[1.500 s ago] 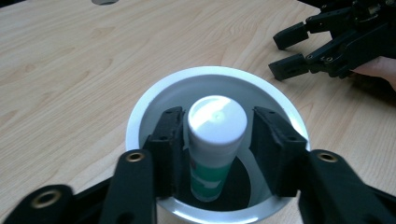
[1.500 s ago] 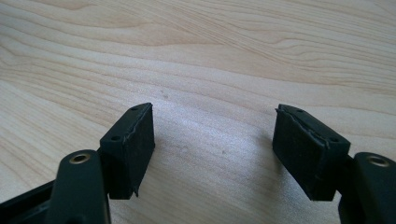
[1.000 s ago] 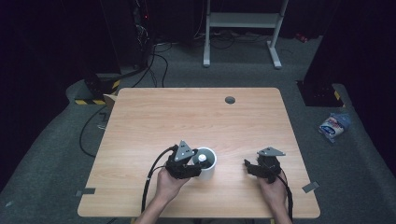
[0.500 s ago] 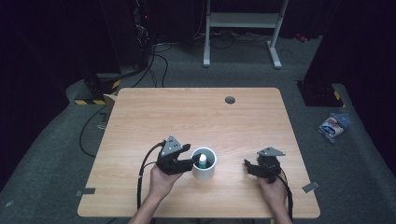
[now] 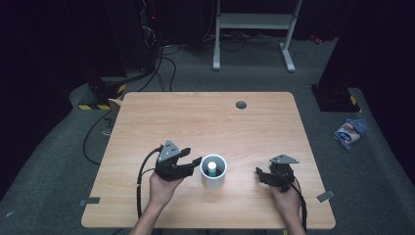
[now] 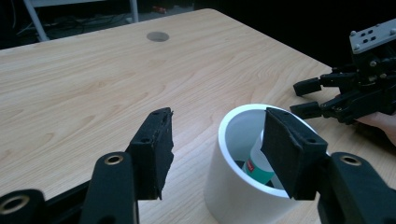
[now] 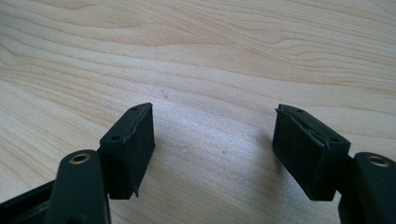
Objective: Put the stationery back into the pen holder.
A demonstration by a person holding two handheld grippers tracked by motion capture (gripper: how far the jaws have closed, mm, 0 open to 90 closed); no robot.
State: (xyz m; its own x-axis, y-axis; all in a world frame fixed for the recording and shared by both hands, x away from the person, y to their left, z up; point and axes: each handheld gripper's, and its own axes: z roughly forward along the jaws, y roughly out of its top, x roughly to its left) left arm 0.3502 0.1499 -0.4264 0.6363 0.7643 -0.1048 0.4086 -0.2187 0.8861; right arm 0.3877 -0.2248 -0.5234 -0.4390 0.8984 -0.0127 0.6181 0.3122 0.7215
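Left tongs (image 5: 193, 162) released, jaws spread wide, sitting just left of the white cup (image 5: 214, 171) near the front edge of the counter (image 5: 205, 117). In the left gripper view the far jaw overlaps the cup's rim (image 6: 243, 116), the near jaw stands outside the wall; can't tell if either touches. Right tongs (image 5: 261, 175) also released, empty, resting low over bare wood well to the right of the cup.

Cup stands upright, mouth up, long axis vertical. Inside it a small bottle (image 6: 261, 161), pale with a green-and-red label, leaning against the inner wall, roughly upright, cap end up (image 5: 212, 166).

Looks like the left side is either lining up on the cup wall or backing off it. If gripping: one jaw inside the rim, one outside, pinch the wall low enough that it doesn't tip, close slowly. Keep the inner jaw off the bottle. The cup is light, so avoid sideways shove.
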